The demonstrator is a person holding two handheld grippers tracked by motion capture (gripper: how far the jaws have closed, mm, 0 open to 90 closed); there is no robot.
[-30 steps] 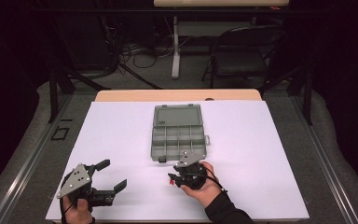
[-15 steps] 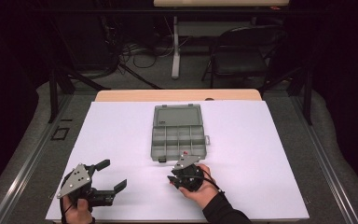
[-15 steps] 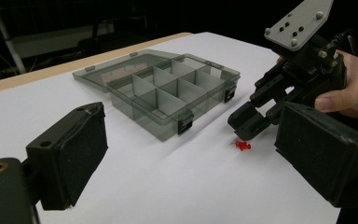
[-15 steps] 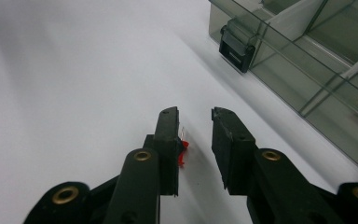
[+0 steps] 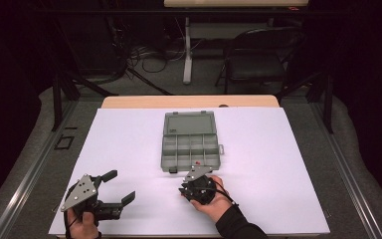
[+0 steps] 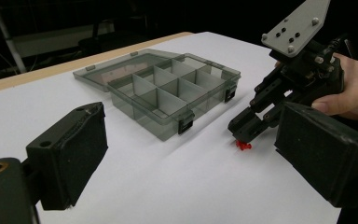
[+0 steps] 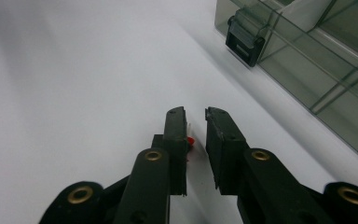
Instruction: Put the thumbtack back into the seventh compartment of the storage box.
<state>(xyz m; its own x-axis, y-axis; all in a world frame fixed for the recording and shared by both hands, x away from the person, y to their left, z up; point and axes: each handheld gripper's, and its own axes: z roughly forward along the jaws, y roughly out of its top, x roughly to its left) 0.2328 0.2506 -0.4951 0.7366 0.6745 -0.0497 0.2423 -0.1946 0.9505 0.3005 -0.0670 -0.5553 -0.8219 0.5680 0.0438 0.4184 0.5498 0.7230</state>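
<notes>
A small red piece (image 7: 191, 140) lies on the white table sheet (image 5: 129, 144), just in front of a grey clear organizer box (image 5: 165, 149) whose lid is open. My right gripper (image 7: 196, 116) points down at it. Its jaws have just been closing and stand a narrow gap apart, with the red piece (image 6: 244, 145) between them against one pad and not pinched. In the high view the right gripper (image 5: 183, 191) sits at the box's front edge. My left gripper (image 5: 119, 186) rests at the front left, jaws wide open and empty (image 6: 196, 163).
The box (image 6: 163, 126) has several compartments, with a red speck (image 5: 197, 163) in one front cell. A latch (image 7: 245, 41) juts from its front wall. White sheet spreads on both sides of the box. Chairs and cables stand beyond the table's far edge.
The right hand has shifted slightly at the box's front edge. The left gripper has stayed put.
</notes>
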